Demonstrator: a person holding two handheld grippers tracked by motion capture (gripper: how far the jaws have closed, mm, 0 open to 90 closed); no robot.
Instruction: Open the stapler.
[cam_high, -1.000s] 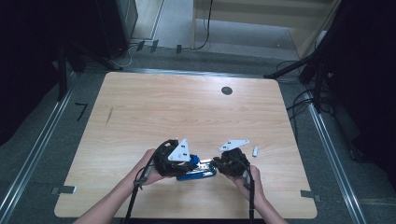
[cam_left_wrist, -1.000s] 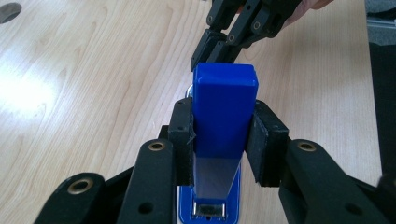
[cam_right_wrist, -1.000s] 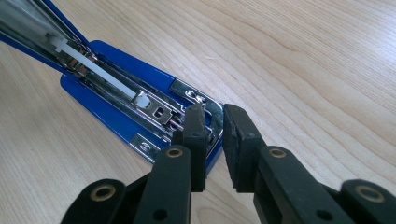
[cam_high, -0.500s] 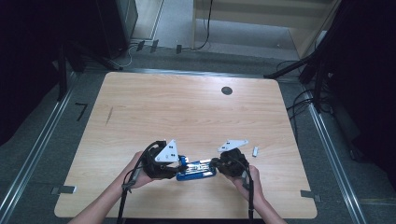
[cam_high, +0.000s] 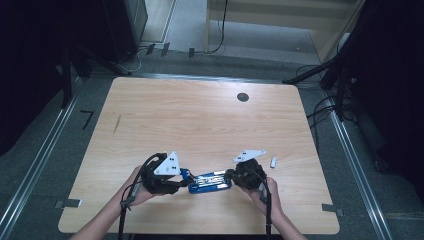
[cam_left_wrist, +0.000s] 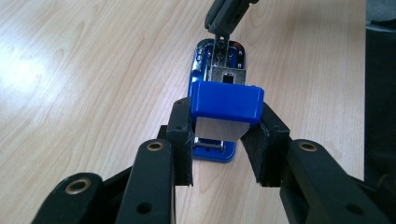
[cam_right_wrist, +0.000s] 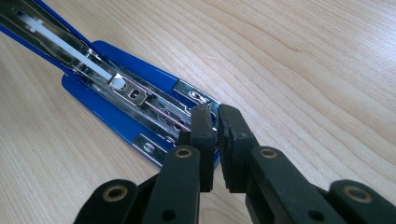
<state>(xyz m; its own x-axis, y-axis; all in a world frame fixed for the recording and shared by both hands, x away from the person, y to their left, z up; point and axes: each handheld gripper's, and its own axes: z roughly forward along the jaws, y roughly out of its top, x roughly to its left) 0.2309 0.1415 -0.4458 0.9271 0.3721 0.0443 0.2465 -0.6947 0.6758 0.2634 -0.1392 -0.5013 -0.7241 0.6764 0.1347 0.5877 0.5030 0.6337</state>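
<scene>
I am at a pale wooden table (cam_high: 200, 120) with tongs in each hand, working on a blue stapler (cam_high: 210, 182) that lies near the edge closest to me, between my two hands. The stapler is opened up, its lid swung back so the shiny metal staple channel (cam_right_wrist: 135, 98) faces upward, with a white pusher strip (cam_right_wrist: 70, 49) lying along it. My left tongs (cam_left_wrist: 224, 140) grip the raised blue lid (cam_left_wrist: 226, 100) from both sides, the black pads pressed against it. My right tongs (cam_right_wrist: 215, 135) sit at the far tip of the stapler, jaws drawn almost together with a thin gap, closing on the front end of the metal channel; I cannot tell whether they truly pinch it. From above, my left hand (cam_high: 137, 187) and right hand (cam_high: 265, 195) come in from the near edge. A small white piece (cam_high: 273, 162) lies on the table just to the right of my right tongs, and a dark round hole (cam_high: 243, 97) marks the far side.
</scene>
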